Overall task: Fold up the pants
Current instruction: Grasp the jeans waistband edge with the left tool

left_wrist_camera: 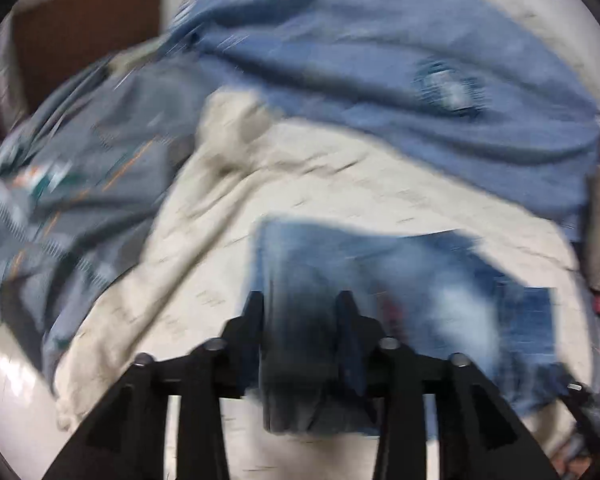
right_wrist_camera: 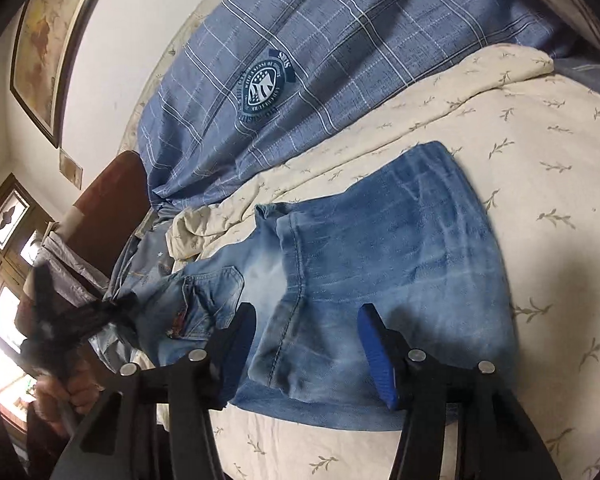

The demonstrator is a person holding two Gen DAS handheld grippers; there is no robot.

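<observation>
Blue jeans (right_wrist_camera: pixel 380 248) lie folded on a cream bedsheet (right_wrist_camera: pixel 540 184). In the right wrist view my right gripper (right_wrist_camera: pixel 306 316) is open, its jaws wide apart just above the near edge of the jeans, touching nothing I can see. The left gripper (right_wrist_camera: pixel 60 320) shows blurred at the left in that view, at the waist end of the jeans. In the blurred left wrist view my left gripper (left_wrist_camera: pixel 300 300) has its jaws partly closed around a fold of the jeans (left_wrist_camera: pixel 300 344); the denim runs between the fingers.
A blue plaid quilt (right_wrist_camera: pixel 320 40) with a round crest lies bunched behind the jeans. A grey patterned cloth (left_wrist_camera: pixel 68 184) lies at the left. A brown headboard (right_wrist_camera: pixel 108 196) and a framed picture (right_wrist_camera: pixel 48 40) stand by the wall.
</observation>
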